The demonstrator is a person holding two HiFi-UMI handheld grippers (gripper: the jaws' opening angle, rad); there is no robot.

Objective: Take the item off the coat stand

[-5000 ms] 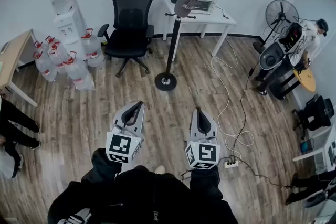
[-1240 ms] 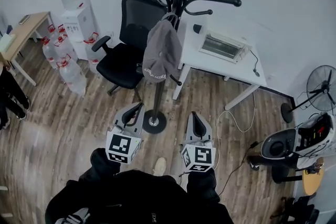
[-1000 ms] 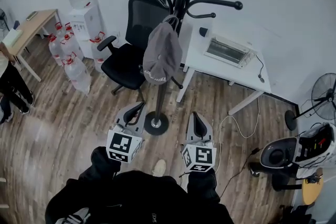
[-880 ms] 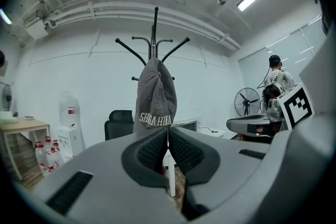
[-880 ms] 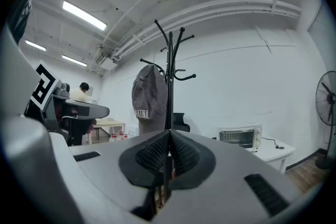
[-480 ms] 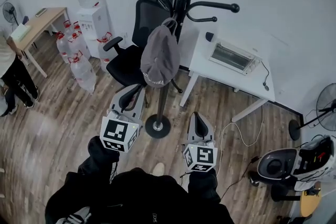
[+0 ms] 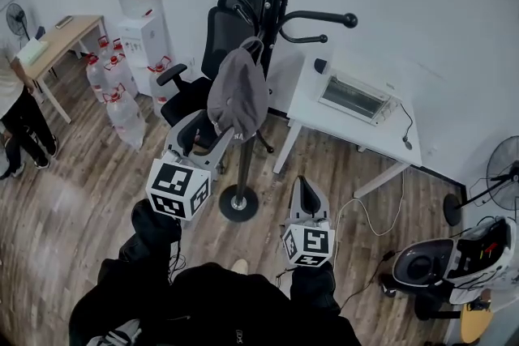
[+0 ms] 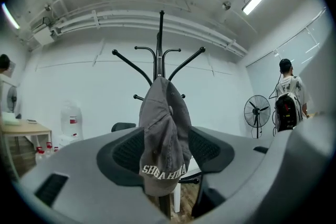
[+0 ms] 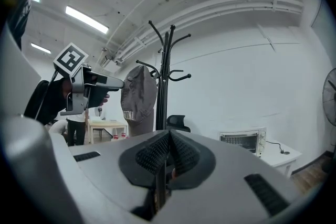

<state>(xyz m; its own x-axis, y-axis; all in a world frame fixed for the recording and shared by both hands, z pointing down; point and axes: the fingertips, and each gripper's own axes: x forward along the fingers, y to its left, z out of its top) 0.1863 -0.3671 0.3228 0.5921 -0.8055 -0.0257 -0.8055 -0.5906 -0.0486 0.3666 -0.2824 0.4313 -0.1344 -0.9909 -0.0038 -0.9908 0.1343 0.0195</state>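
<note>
left gripper (image 7: pixel 203 140): lifted from low at the person's waist up to the lower edge of the grey fabric baseball cap (image 7: pixel 238 97) | jaws: were together, now opening, cap between them, pads not pressing it | person: walked from mid-floor up to the black metal coat stand (image 7: pixel 246 166)

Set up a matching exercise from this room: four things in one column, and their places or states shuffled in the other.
Things:
1. cap
2. right gripper
3. oven
4. chair

Places or states:
A. on the white desk
B. jaws together
C. hanging on the stand
D. behind the stand

Pairs: 1-C, 2-B, 3-A, 4-D
</note>
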